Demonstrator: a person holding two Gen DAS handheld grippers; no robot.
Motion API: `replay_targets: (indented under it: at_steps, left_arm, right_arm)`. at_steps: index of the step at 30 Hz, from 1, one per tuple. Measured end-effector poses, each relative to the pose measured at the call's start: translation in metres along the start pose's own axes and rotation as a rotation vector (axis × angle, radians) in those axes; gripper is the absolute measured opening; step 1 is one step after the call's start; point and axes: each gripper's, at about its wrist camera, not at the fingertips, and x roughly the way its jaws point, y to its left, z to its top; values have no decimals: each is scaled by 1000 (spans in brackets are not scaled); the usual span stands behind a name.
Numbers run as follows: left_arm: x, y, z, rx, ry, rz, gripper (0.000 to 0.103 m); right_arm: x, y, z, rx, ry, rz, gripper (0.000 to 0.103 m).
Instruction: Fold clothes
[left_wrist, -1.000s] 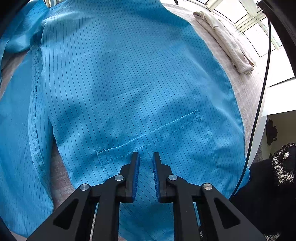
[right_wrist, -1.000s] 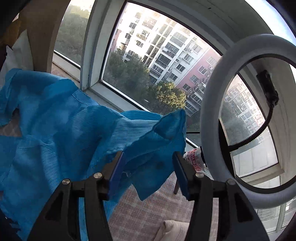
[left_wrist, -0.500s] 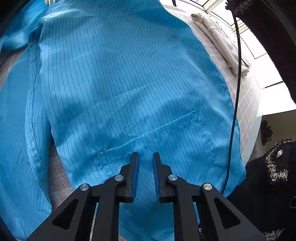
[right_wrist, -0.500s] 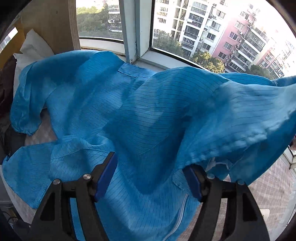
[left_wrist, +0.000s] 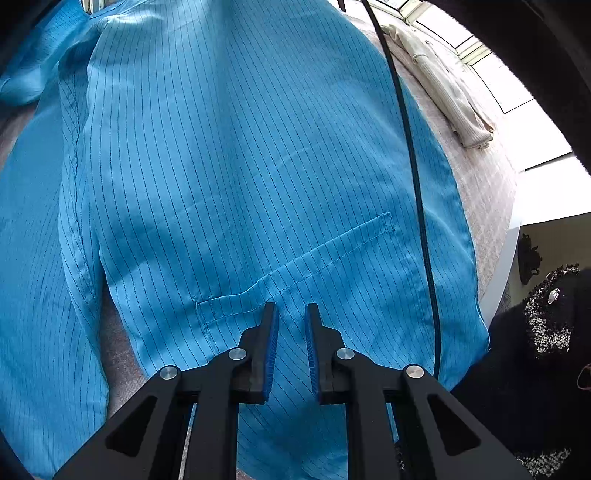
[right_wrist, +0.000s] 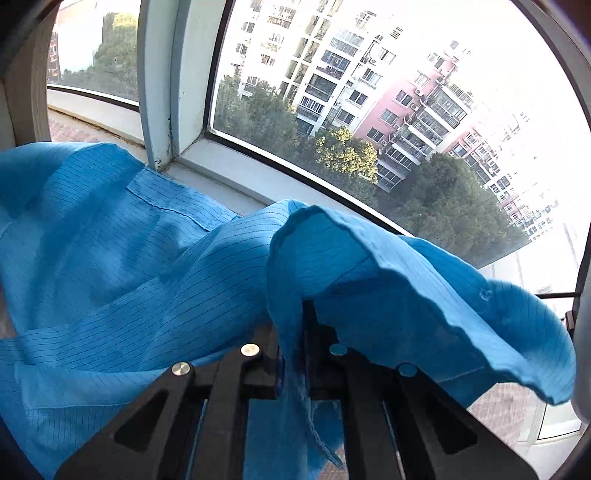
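Note:
A blue pinstriped jacket (left_wrist: 240, 166) lies spread flat on a pinkish-grey checked surface (left_wrist: 476, 177). My left gripper (left_wrist: 291, 314) hovers just below the jacket's stitched pocket seam (left_wrist: 295, 262), its jaws a small gap apart with nothing between them. In the right wrist view my right gripper (right_wrist: 293, 332) is shut on a fold of the same blue jacket (right_wrist: 369, 266), which drapes over its fingers and hides their tips. The lifted cloth hangs to the right; the rest of the jacket lies to the left.
A folded cream garment (left_wrist: 443, 81) lies at the far right of the surface. A black cable (left_wrist: 417, 192) hangs across the jacket. A person in black (left_wrist: 535, 332) stands at the right. A large window (right_wrist: 369, 110) and its sill (right_wrist: 258, 181) lie ahead of my right gripper.
My right gripper has closed on the blue cloth and lifted it toward the window. The black cable has swung left over the jacket. My left gripper has hardly moved.

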Motion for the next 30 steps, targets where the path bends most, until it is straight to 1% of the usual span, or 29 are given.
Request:
replay_targets:
  at_steps: [2, 3, 4, 6, 7, 8, 9, 11, 12, 13, 14, 15, 17, 20, 21, 22, 23, 25, 26, 27, 28, 29, 30]
  left_arm:
    - [-2, 2, 1, -2, -3, -5, 14]
    - [-2, 3, 1, -4, -6, -7, 14]
    - [-3, 4, 1, -7, -9, -10, 14]
    - [-5, 6, 0, -17, -13, -13, 14]
    - [-7, 7, 0, -21, -12, -14, 14]
    - [-9, 8, 0, -25, -10, -9, 14]
    - [-14, 9, -2, -32, -16, 2, 14]
    - [-29, 15, -9, -58, -57, 17, 14]
    - [-38, 18, -15, -78, -77, 21, 14]
    - [-46, 22, -20, -96, -97, 30, 14]
    - [-54, 28, -27, -115, -115, 49, 14]
    - [-63, 37, -36, -140, -135, 67, 14]
    - [-77, 68, -59, -203, -181, 95, 14]
    - [-99, 97, -79, -345, -245, 172, 14]
    - [-111, 123, -94, -390, -257, 199, 15]
    - [-118, 143, -104, -431, -266, 233, 14]
    - [-118, 154, -105, -468, -271, 278, 16]
    - [-112, 162, -114, -542, -275, 369, 22]
    - [-112, 169, -123, -570, -283, 389, 27]
    - [-116, 176, -135, -590, -298, 394, 32]
    - [-117, 180, -142, -602, -307, 394, 34]
    - [-118, 185, -147, -608, -307, 398, 39]
    - [-118, 190, -148, -607, -299, 399, 40]
  right_arm:
    - [7, 12, 1, -69, 50, -11, 16]
    - [5, 14, 1, -83, 64, 3, 20]
    - [-4, 12, 0, -72, 65, 44, 23]
    - [-28, 3, -2, -35, 55, 140, 35]
    - [-44, -4, -10, -27, 41, 165, 38]
    - [-59, -11, -22, -30, 22, 173, 42]
    - [-74, -18, -33, -33, 4, 180, 43]
    - [-105, -32, -56, -40, -33, 194, 45]
    - [-120, -39, -67, -43, -52, 201, 51]
    - [-136, -46, -79, -46, -70, 208, 54]
    - [-145, -56, -97, -19, -77, 223, 55]
    - [-148, -67, -121, 35, -66, 254, 55]
    - [-146, -72, -164, 104, -35, 344, 55]
    - [-129, -44, -220, 132, 26, 459, 55]
    - [-116, -27, -231, 125, 56, 488, 55]
    - [-107, -13, -243, 106, 85, 485, 55]
    - [-100, -5, -252, 81, 110, 434, 55]
    - [-86, -1, -260, 48, 146, 283, 55]
    - [-80, -1, -264, 35, 162, 207, 55]
    - [-78, -5, -268, 46, 174, 183, 55]
    - [-81, -13, -271, 85, 183, 211, 55]
    - [-88, -20, -273, 124, 184, 239, 55]
    - [-99, -25, -276, 147, 169, 257, 55]
